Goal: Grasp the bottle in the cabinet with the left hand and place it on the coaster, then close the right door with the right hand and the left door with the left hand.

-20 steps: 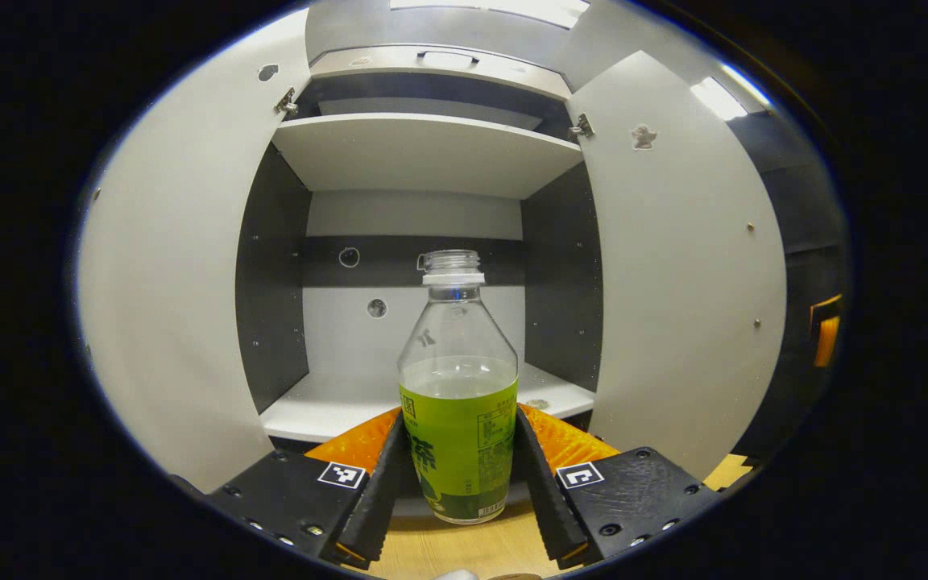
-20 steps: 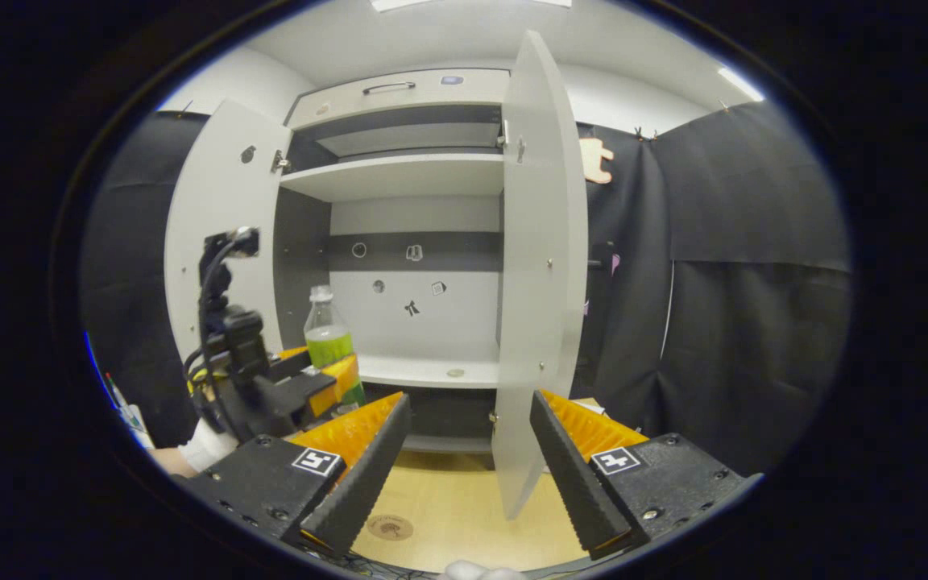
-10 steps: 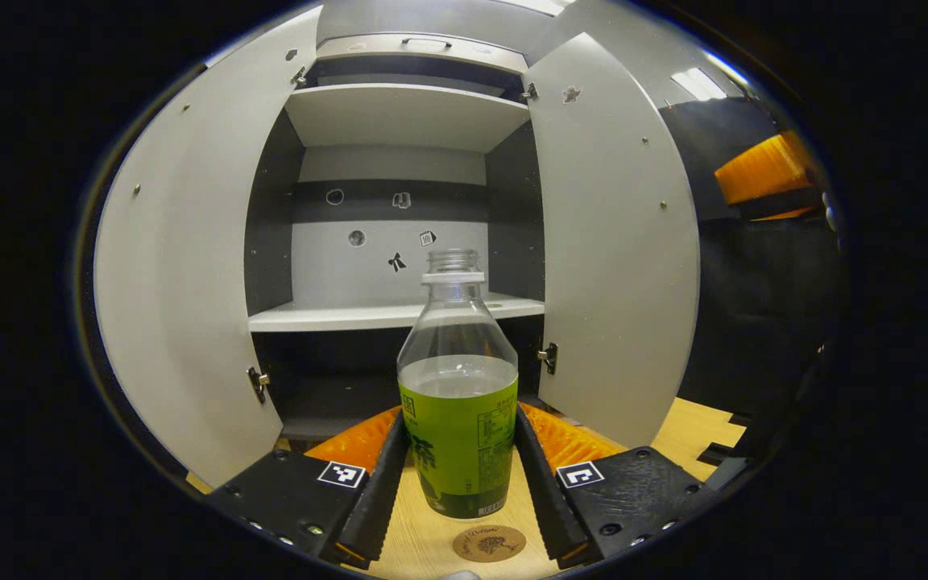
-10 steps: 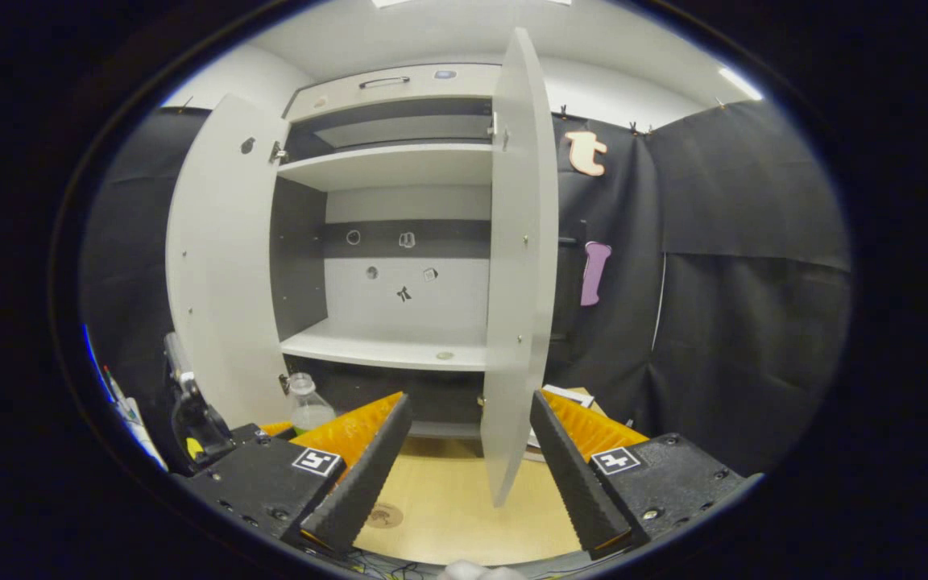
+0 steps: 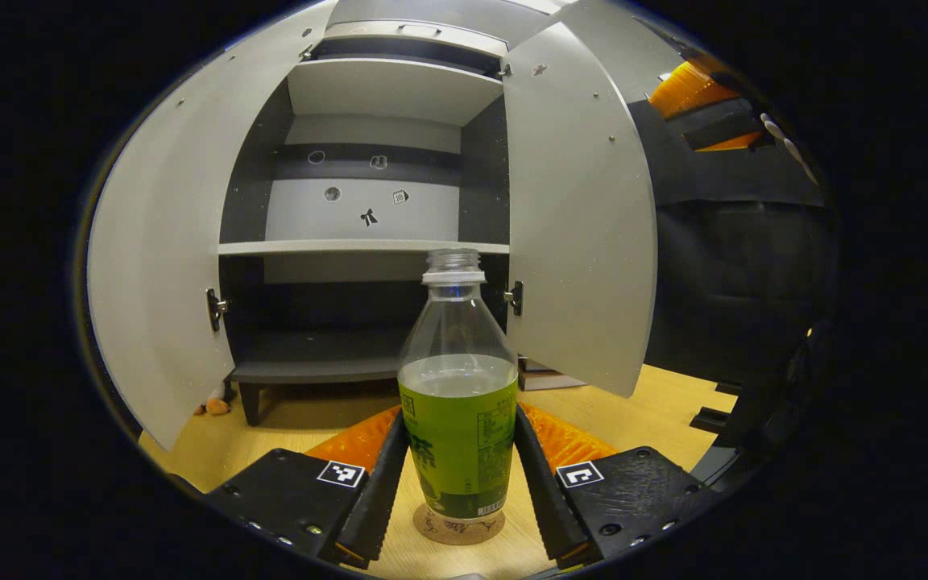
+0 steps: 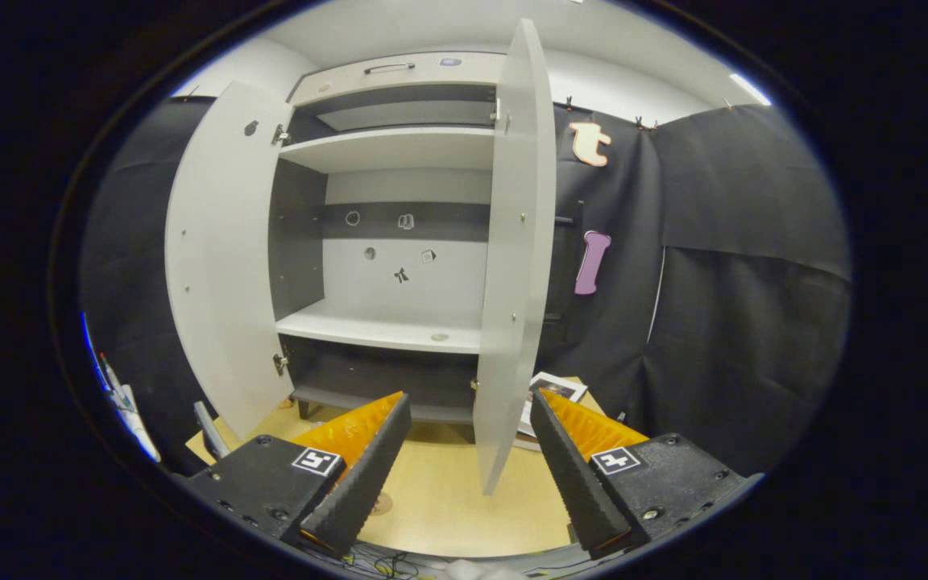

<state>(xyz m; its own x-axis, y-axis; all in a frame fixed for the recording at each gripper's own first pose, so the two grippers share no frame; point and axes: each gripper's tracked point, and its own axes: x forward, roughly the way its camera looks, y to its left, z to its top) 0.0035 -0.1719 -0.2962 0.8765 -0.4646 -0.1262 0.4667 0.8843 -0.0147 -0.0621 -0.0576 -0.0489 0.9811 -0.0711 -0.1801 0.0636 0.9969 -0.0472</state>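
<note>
In the left gripper view, the bottle (image 5: pixel 457 419) is held upright between the two fingers of the left gripper (image 5: pixel 459 475), which are closed against its green label on both sides. The bottom of the bottle is seen on the round coaster (image 5: pixel 458 526), which lies on the wooden table (image 5: pixel 641 415); whether the full weight is already resting on it cannot be told. The bottle has no cap and is about half full of liquid. Behind it the cabinet (image 5: pixel 367 250) is seen with both doors open: the left door (image 5: pixel 158 274) and the right door (image 5: pixel 581 217). At the upper right edge of this view a part of the other gripper is visible.

In the right gripper view, the right gripper (image 6: pixel 470 463) is held wide open with nothing between its fingers. The edge of the right door (image 6: pixel 512 266) is seen just beyond the gap between the fingers, without touching them. The left door (image 6: pixel 218 258) stands open, and the white shelf (image 6: pixel 387 330) is visible inside the cabinet.
</note>
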